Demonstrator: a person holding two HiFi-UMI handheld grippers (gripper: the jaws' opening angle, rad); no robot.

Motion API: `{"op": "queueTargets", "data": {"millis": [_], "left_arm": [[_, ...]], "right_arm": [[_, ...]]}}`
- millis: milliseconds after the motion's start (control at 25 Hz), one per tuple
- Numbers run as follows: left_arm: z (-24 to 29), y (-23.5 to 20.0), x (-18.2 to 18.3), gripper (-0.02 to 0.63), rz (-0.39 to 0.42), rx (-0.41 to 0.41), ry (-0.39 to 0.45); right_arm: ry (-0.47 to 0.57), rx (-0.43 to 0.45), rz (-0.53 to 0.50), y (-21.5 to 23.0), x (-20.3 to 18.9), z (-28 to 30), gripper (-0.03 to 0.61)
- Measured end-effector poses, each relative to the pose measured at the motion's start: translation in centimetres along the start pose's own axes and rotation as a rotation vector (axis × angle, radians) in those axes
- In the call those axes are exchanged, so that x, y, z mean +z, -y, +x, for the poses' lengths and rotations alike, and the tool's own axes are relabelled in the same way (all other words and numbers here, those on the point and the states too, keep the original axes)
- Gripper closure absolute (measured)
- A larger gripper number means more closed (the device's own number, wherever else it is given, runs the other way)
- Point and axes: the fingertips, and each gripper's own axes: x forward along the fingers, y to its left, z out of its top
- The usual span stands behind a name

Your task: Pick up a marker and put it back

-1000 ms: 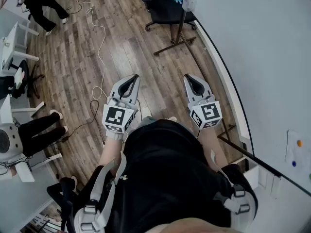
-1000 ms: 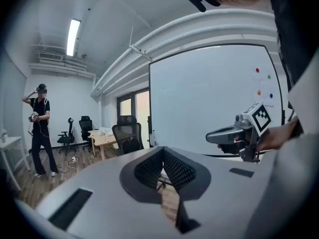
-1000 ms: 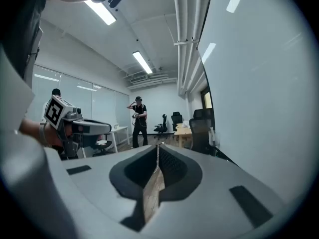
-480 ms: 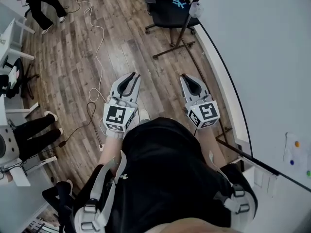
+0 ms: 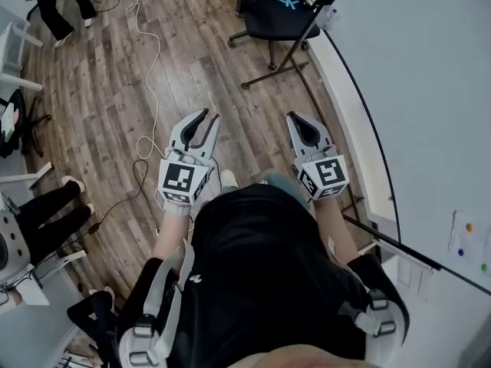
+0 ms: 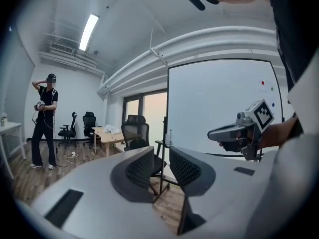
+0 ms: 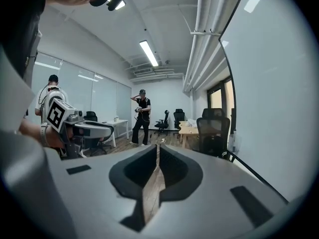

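Room: wood floor [image 5: 192, 60] is stretching out below, with a white cable [image 5: 157, 60] trailing across it and an office chair [image 5: 280, 10] standing at the far end.
Board: a whiteboard [image 5: 430, 90] is running along the right side, carrying a few coloured dots [image 5: 469, 227].
Left gripper [image 5: 209, 116]: hovering over the floor, jaws sitting slightly apart, gripping nothing.
Right gripper [image 5: 296, 116]: hovering level beside it, jaws pressing almost together, gripping nothing.
Marker: I cannot tell where it is lying; neither gripper is carrying it.
Bystander: a person [image 6: 45, 123] is standing across the room.
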Motion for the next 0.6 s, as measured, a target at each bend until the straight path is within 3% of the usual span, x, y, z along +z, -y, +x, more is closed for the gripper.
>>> {"op": "queueTargets", "data": {"millis": [280,600], "left_arm": [[1.6,-3.2,-1.0,0.526,-0.017,-0.013,-0.004],[8.3,-6.5,-0.5,0.526,-0.012,-0.016,-0.04]], "right_arm": [[-0.016,-0.032,0.015,1.0,-0.1,3.1,0.552],[-0.014,-0.024,0.031,6.1,0.6,9.1,0.552]]}}
